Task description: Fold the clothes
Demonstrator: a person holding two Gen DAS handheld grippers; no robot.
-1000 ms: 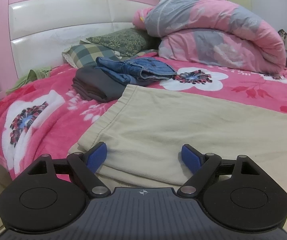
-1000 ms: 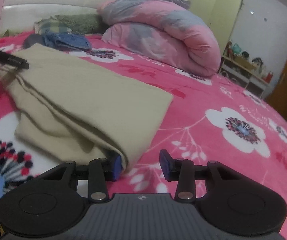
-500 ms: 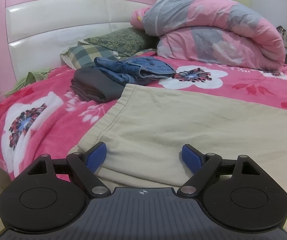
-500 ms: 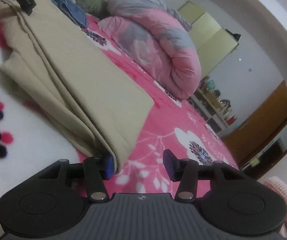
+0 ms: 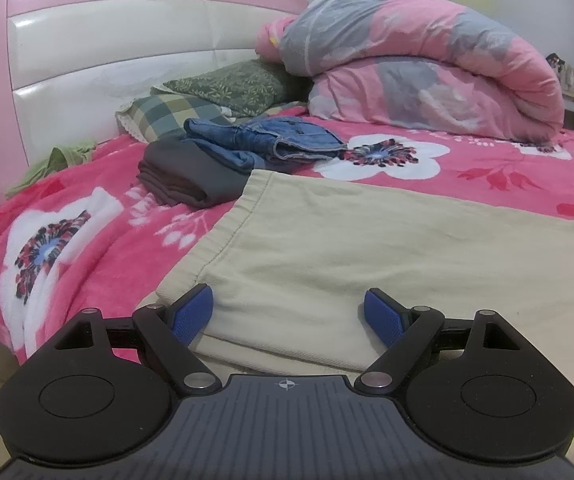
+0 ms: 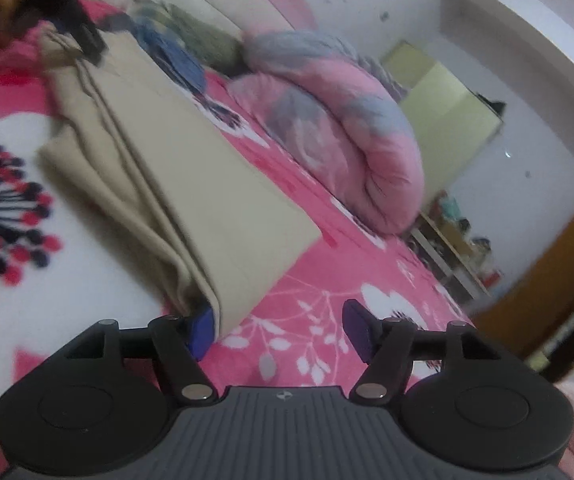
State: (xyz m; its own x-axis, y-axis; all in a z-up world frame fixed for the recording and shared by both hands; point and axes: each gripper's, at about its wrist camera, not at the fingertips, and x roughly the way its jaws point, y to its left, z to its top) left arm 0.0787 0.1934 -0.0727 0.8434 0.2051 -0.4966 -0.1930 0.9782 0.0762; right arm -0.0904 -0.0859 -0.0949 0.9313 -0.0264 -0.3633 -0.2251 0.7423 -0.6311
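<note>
Grippers sit low at the bed's near edge; the left gripper is wide open over the tan cloth, holding nothing; the right gripper is tilted, its jaws opening beside the cloth's corner, not pinching it. Cloth looks part folded, maybe one more fold left; farther back, folded jeans and a gray piece look done.

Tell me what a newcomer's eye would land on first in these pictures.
The pink flowered blanket covering the bed catches the eye first, with the rolled pink-and-grey quilt piled by the headboard. Across the near part lies the folded beige garment, with jeans and a dark folded cloth behind it. The left gripper stands open at one end, and the right gripper is opening at the other.
</note>
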